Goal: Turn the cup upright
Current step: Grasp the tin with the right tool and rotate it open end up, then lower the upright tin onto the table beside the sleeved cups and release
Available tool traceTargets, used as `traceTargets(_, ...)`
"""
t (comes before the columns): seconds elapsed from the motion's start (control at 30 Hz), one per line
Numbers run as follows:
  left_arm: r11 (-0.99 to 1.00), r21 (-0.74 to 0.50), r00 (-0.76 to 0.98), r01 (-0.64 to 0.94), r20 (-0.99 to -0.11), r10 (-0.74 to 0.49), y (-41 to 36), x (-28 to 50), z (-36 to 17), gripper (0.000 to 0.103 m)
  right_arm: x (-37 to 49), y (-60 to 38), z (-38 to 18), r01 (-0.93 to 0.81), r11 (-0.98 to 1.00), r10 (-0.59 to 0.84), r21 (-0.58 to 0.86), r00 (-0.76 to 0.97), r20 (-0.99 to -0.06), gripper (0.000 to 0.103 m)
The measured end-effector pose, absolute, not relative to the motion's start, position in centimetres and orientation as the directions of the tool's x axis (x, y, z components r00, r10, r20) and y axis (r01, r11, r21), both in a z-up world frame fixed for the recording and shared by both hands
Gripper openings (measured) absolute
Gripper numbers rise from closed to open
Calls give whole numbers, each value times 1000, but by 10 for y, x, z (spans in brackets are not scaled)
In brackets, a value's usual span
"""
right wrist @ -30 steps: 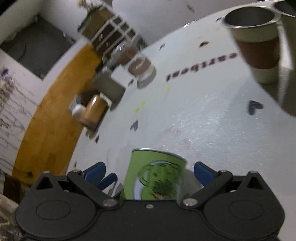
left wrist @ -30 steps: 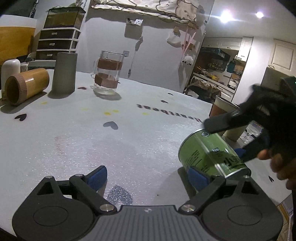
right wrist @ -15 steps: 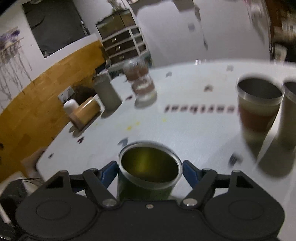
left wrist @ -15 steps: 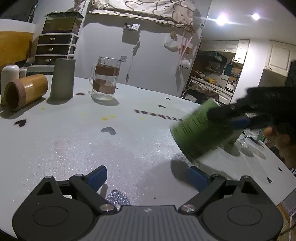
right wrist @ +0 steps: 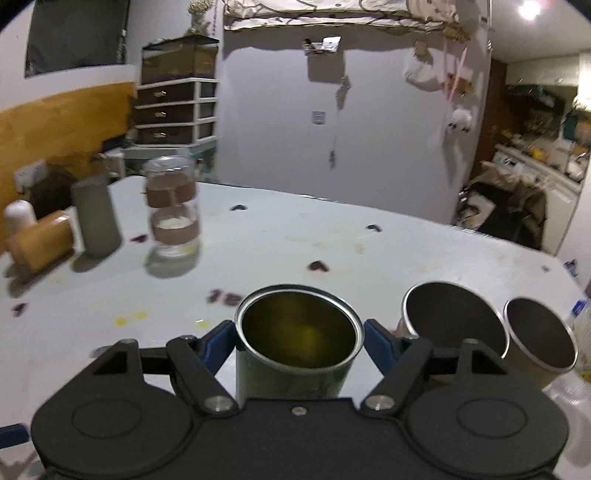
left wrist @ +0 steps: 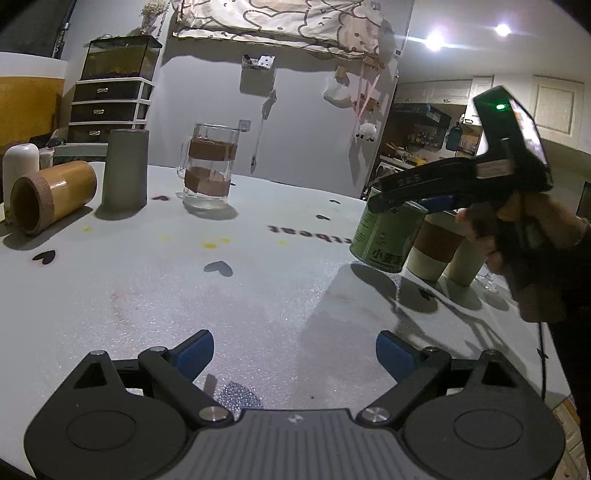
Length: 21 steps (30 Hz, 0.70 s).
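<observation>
Gripping the green cup (right wrist: 299, 343) mouth-up, right hand-held gripper (right wrist: 299, 341) is clamped on its sides, base tilted just above the counter (left wrist: 258, 295). Left hand-held gripper (left wrist: 293, 349) is spread, holding nothing.

This is a home, a lived-in room opening onto a kitchen. A table (left wrist: 258, 295) with heart stickers carries household cups and a glass mug (left wrist: 208, 168). Against the wall stands a plastic drawer unit (left wrist: 110, 105) with a tank (left wrist: 120, 57) on top. A cartoon-print cloth (left wrist: 295, 22) hangs high on the wall, with small trinkets (left wrist: 364, 99) below it. Through the doorway on the right are kitchen cabinets (left wrist: 443, 92) and cluttered shelves (left wrist: 421, 136).
</observation>
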State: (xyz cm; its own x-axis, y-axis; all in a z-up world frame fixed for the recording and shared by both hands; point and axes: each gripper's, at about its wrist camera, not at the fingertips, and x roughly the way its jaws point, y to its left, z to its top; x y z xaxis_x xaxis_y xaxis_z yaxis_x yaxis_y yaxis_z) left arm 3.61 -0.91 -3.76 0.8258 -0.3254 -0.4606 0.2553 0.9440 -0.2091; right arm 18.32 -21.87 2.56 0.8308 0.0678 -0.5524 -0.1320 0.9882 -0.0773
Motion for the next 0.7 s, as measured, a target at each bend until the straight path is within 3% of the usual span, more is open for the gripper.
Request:
traceTargets(0.27, 949, -193, 836, 251, -450, -313, -7, 34, -35, 95, 206, -216, 13, -48, 993, -16, -105, 842, -540, 77)
traceTargets(0.37, 951, -187, 840, 247, -447, -306, -7, 33, -34, 95, 206, -213, 12, -59, 993, -6, -102, 841, -541, 84)
traceTargets(0.7, 956, -142, 865, 255, -409, -291, -10, 36, -19, 96, 154, -220, 37, -78, 993, 30, -93, 901, -434, 91)
